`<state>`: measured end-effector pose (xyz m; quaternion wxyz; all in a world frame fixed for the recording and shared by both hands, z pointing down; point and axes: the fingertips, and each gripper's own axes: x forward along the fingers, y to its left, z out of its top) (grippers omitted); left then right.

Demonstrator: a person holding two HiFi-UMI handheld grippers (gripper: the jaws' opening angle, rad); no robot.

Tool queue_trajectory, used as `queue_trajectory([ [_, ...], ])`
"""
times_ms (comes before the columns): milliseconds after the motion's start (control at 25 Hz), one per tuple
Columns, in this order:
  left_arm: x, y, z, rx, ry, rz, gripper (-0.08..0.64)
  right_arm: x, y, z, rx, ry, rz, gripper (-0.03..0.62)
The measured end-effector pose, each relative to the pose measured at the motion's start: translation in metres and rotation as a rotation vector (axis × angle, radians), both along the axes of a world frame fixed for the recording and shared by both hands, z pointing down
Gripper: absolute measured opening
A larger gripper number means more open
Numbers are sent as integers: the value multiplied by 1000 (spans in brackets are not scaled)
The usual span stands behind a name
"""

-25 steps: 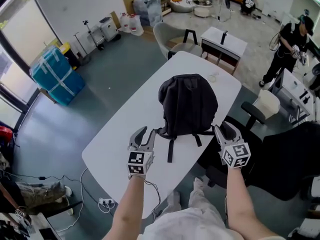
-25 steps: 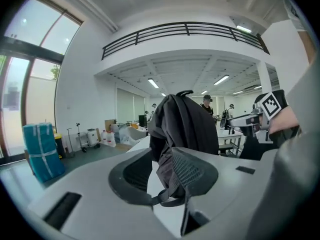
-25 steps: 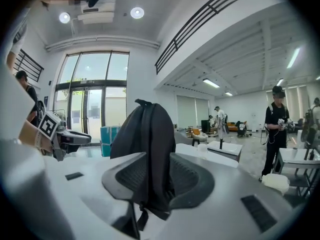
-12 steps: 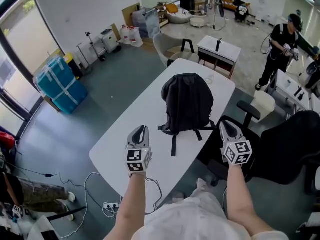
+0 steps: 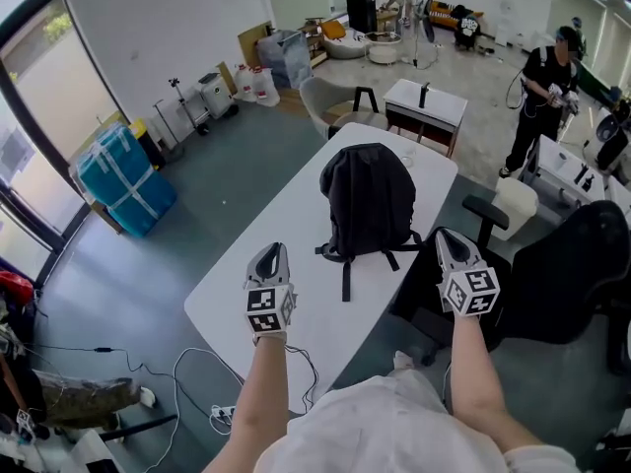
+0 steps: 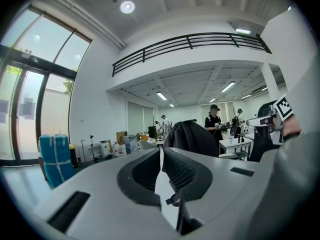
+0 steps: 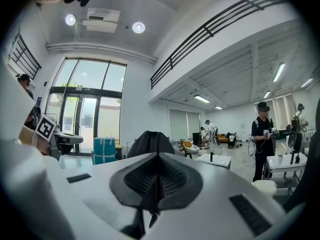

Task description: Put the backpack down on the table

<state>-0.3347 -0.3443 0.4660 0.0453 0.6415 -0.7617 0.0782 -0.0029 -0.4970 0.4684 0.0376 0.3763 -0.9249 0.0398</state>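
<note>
A black backpack (image 5: 370,200) stands upright on the white oval table (image 5: 266,264), its straps trailing toward me. My left gripper (image 5: 273,254) hovers over the table's near part, short of the backpack and to its left. Its jaws are closing to shut with nothing between them. My right gripper (image 5: 446,236) hangs beside the table's right edge, near the backpack's lower right corner, jaws likewise closing to shut and empty. The left gripper view shows the left gripper (image 6: 161,151) with the backpack (image 6: 192,136) beyond it. The right gripper (image 7: 159,156) points level at the backpack (image 7: 150,143).
A black office chair (image 5: 552,284) stands right of the table, a pale chair (image 5: 330,77) at its far end. A small white desk (image 5: 424,101) and a person (image 5: 542,87) are behind. A blue wrapped crate (image 5: 123,175) is at the left. Cables (image 5: 197,382) lie on the floor.
Both grippers drew back from the backpack's lower corners, rose, and closed from open to shut with nothing in them. The backpack stayed standing on the table.
</note>
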Motion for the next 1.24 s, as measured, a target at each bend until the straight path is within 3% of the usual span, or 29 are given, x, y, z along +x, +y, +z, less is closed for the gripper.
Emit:
queue_trajectory([
  [1240,10,2,-22,44,-13,22,43,1,7,-25,30,-5,-2,18],
])
